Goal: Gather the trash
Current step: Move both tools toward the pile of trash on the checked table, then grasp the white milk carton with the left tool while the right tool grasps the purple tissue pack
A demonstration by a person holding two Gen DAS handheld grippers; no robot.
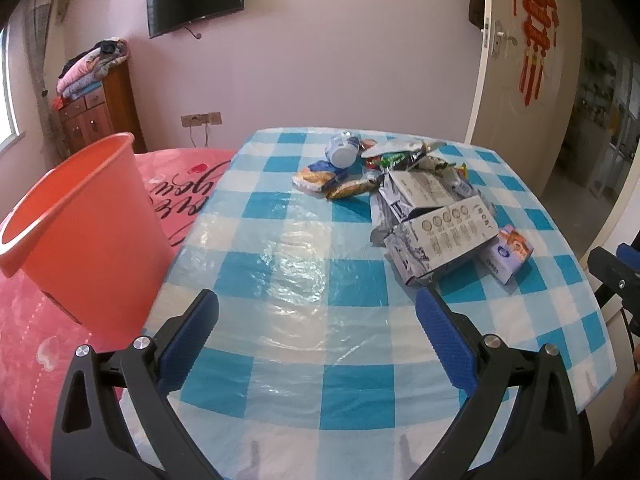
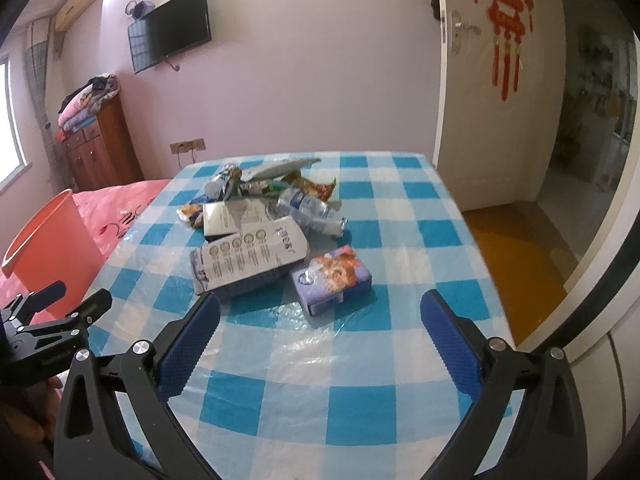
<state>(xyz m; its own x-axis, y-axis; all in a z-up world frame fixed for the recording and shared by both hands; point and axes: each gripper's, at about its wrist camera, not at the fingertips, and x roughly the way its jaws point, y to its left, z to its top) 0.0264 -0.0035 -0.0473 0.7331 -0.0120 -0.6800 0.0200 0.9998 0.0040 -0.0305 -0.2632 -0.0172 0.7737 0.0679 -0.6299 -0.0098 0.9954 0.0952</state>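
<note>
A heap of trash lies on the blue-and-white checked table [image 1: 288, 320] [image 2: 360, 360]: flattened grey cartons [image 1: 440, 240] [image 2: 248, 260], a small purple box [image 1: 510, 254] [image 2: 332, 278], a clear plastic bottle [image 2: 310, 210], a white-blue cup [image 1: 342, 148] and snack wrappers [image 1: 332, 180]. An orange bin [image 1: 84, 232] [image 2: 48, 240] stands left of the table on the bed. My left gripper [image 1: 318, 300] hovers open over the near table, nothing between its fingers. My right gripper [image 2: 320, 304] is open too, just short of the purple box.
A pink bedspread [image 1: 40, 340] lies left of the table under the bin. A wooden cabinet [image 1: 100, 112] with folded clothes stands at the back left. A white door [image 2: 480, 100] is open at the right onto a yellow floor [image 2: 516, 264].
</note>
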